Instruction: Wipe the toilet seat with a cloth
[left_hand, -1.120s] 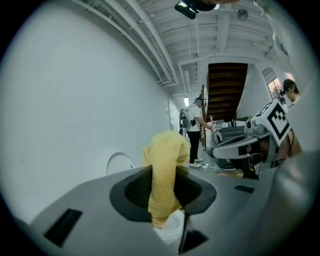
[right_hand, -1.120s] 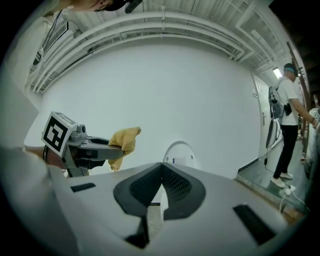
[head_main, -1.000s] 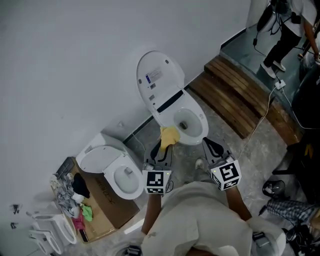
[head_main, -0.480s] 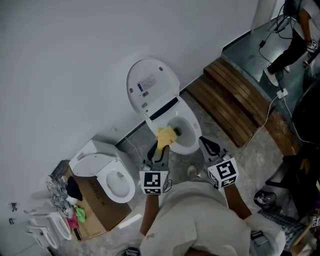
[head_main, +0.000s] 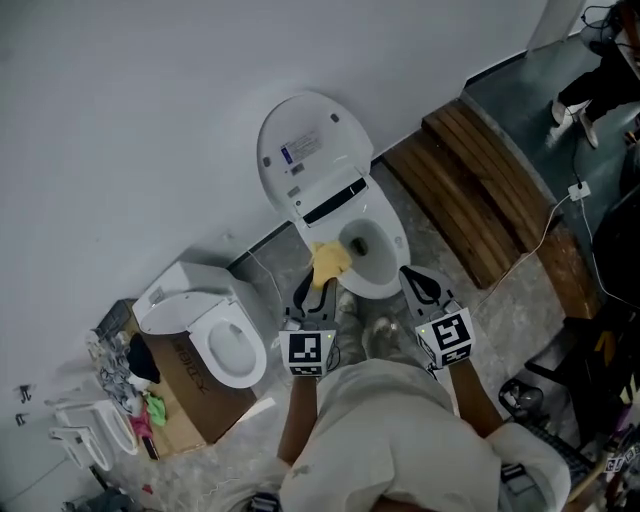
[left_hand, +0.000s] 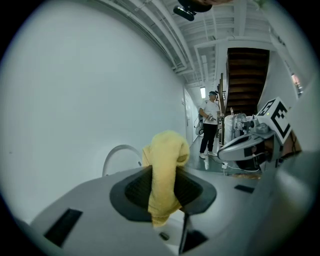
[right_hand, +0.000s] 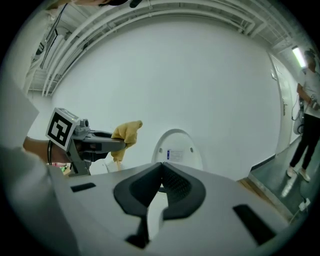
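A white toilet (head_main: 385, 262) stands against the wall with its lid (head_main: 308, 148) raised. My left gripper (head_main: 318, 285) is shut on a yellow cloth (head_main: 328, 260), which hangs at the bowl's near-left rim. In the left gripper view the cloth (left_hand: 164, 170) is bunched between the jaws of the left gripper (left_hand: 165, 189), with the lid (left_hand: 118, 153) behind it. My right gripper (head_main: 416, 282) hovers just off the bowl's near-right edge. Its jaws meet with nothing between them in the right gripper view (right_hand: 161, 179), where the cloth (right_hand: 127, 133) and lid (right_hand: 177, 148) also show.
A second toilet (head_main: 212, 335) sits on a cardboard box (head_main: 195, 398) at the left, beside a heap of clutter (head_main: 128, 385). A wooden platform (head_main: 480, 190) lies to the right with a cable (head_main: 545, 225) across it. A person (head_main: 600, 85) stands far right.
The head view has shifted a little. Both grippers stay side by side before the bowl, the cloth still held at the near-left rim.
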